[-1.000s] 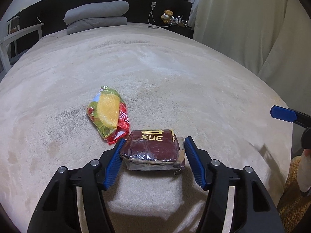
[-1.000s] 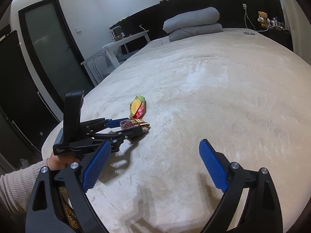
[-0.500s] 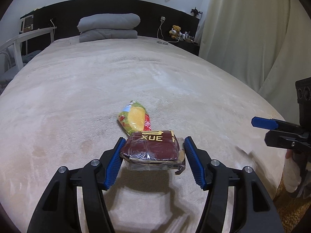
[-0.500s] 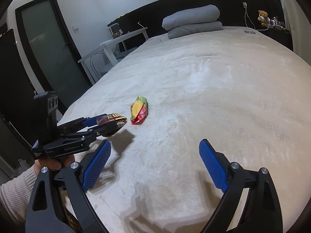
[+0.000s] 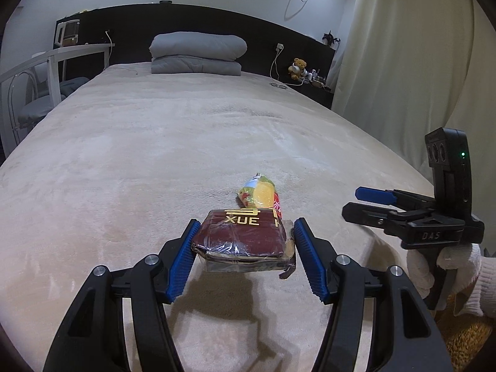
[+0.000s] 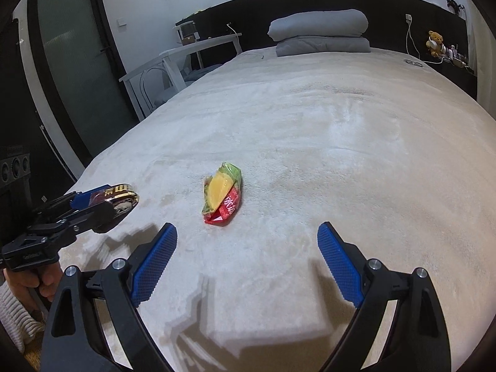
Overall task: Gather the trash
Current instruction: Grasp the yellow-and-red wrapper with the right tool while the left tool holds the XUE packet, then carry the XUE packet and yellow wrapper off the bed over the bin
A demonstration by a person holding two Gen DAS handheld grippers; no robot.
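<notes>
The left gripper (image 5: 243, 259) was clenched on a dark red packet (image 5: 241, 240) wrapped in clear film, gold letters "XUE" showing on its top; the blue pads (image 5: 183, 262) pressed against the packet's two sides, and the packet hung clear of the bed (image 5: 155, 155), throwing a shadow on the beige cover beneath it; from the right wrist view the same packet (image 6: 119, 197) sat between that gripper's fingers at the left edge of the bed; the right gripper (image 6: 248, 260) stood released, its blue pads wide apart with nothing between them, hovering above the cover; a crumpled yellow, green and red snack wrapper (image 6: 223, 193) lay flat on the bed, ahead of the right gripper and well apart from its pads; in the left wrist view the wrapper (image 5: 260, 195) lay just behind the held packet; a folded grey quilt (image 5: 197, 52) rested at the head of the bed against the black headboard (image 5: 186, 20); a small teddy bear (image 5: 298, 67) sat on the ledge to the right.
</notes>
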